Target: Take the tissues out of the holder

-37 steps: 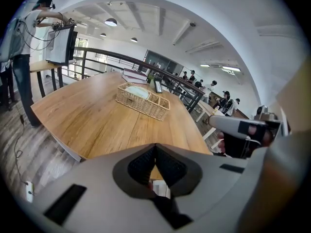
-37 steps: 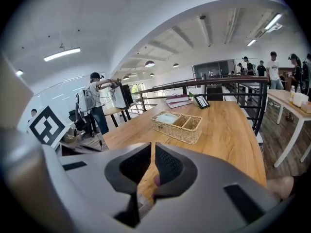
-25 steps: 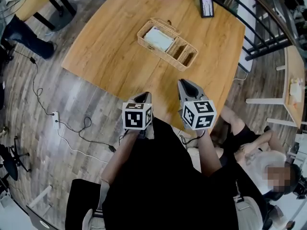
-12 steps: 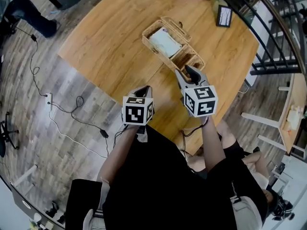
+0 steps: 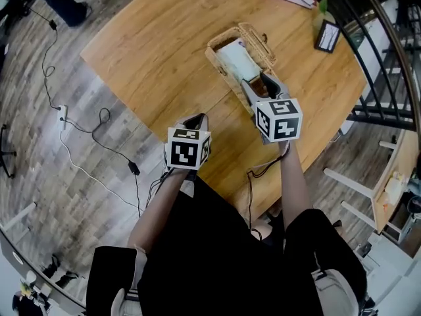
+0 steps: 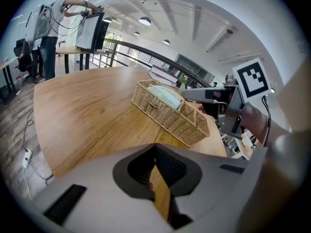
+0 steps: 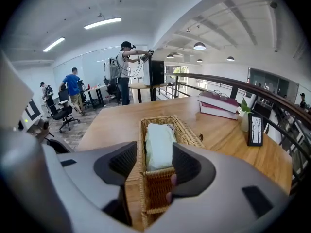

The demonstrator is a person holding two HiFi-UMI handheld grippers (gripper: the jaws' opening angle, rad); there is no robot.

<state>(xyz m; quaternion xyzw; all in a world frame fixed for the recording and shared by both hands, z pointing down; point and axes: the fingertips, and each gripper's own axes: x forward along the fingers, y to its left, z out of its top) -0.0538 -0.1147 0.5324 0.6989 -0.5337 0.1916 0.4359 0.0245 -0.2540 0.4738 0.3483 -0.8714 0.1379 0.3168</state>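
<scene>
Jaws on your right gripper (image 5: 258, 84) have just been opening, empty, to take the tissues (image 7: 158, 144) from the holder (image 7: 155, 188); left gripper (image 5: 195, 119) closed, idle.

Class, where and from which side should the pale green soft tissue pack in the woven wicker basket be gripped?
Probably pinch the pale green soft tissue pack across its narrow width, coming from above: the walls of the woven wicker basket enclose its sides, leaving only the top exposed.
</scene>
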